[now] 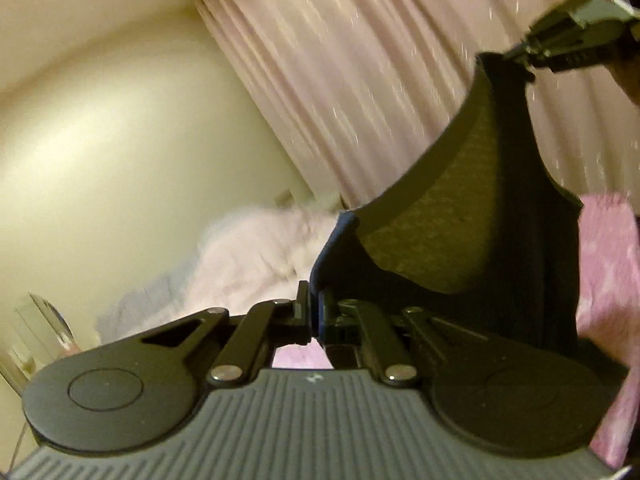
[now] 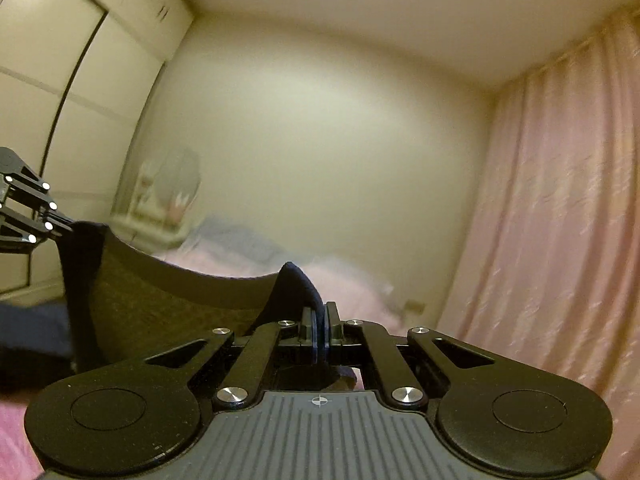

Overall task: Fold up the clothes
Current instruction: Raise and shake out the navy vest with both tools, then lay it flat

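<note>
Pink bed [image 1: 608, 264] below; dark navy sleeveless top [image 1: 500, 240] hangs stretched between left tool [image 1: 316, 312] and right tool [image 2: 320, 332], each clamped on a shoulder strap.

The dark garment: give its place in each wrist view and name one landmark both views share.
Left wrist view: the dark garment hangs right of centre, stretched from the left gripper at bottom centre up to the right gripper at top right.
Right wrist view: the garment spans the lower left, from the right gripper to the left gripper at the left edge.
Shared landmark: the pink curtain.
</note>
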Demonstrator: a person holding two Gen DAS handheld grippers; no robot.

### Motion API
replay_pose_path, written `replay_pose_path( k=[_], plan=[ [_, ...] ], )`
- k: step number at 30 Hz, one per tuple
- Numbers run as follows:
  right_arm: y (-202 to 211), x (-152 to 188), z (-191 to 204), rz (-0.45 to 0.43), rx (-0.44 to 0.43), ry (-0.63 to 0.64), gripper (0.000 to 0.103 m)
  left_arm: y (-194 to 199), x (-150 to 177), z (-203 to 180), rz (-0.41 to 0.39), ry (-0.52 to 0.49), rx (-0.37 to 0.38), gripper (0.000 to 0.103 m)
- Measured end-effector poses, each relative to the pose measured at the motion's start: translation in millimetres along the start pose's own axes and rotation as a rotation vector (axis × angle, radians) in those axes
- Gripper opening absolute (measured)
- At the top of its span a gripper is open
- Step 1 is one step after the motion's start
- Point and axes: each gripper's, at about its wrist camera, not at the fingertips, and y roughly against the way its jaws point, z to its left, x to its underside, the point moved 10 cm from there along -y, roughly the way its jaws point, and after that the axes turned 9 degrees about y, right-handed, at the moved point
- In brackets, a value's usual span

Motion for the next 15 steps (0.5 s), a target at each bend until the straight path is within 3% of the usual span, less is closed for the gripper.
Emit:
replay_pose_path(
  k=[5,9,13,15],
  plan=[
    [46,-69,-23,-0.125,0.114,0.025,0.001,57,-78,19,-0.130,-0.039,-0.053,0.003],
    [57,-104,-35,-0.182,0.160,0.040,0.001,82,-127,33,-0.194,-0.051,-0.091,0.003],
    [29,-115,-46,-0.182,0.154,0.058,0.001,65,-152,44,-0.202,-0.053,-0.110,0.003],
    [-16,-104,-45,-0.156,0.124,0.082,0.001,42,-152,44,-0.182,-0.046,-0.119,0.003]
  ],
)
